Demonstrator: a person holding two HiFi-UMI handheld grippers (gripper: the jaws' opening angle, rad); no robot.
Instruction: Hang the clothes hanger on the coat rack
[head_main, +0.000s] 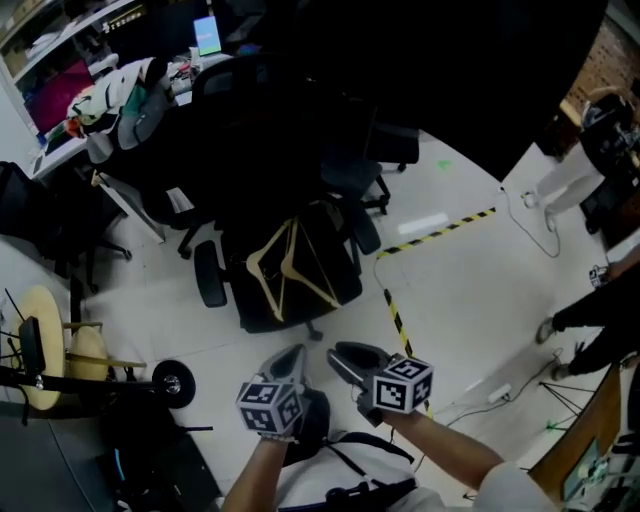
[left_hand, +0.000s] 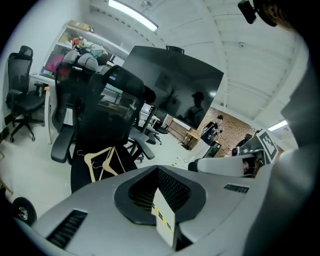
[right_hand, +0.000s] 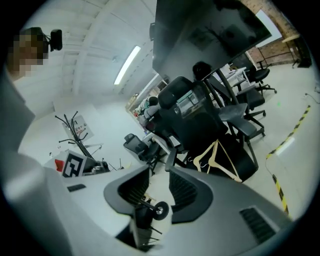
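Hangers: two wooden hangers (head_main: 285, 268) lie overlapping on the seat of a black chair (head_main: 345, 265), touching each other, in front of both grippers and apart from them.
Floor: pale floor (head_main: 470, 290) spreads around the chair, in an office room.
Chair: it stands mid-room with armrests on both sides of the seat; more black chairs crowd behind it.
Desk: a cluttered desk (head_main: 62, 150) runs along the far left, piled with cloth and bags.
Rack: a black rack (right_hand: 75, 130) with curved branches shows in the right gripper view, standing by the pale wall, well apart from the chair.
Tape: yellow-and-black tape (head_main: 440, 232) runs across the floor right of the chair, then turns toward the person.
Right gripper: the right gripper (head_main: 345, 352) points at the chair, jaws parted; only floor and a small wheel show through the gap, so it holds nothing.
Left gripper: the left gripper (head_main: 290, 355), just beside it, has its jaws together with no hanger in them.
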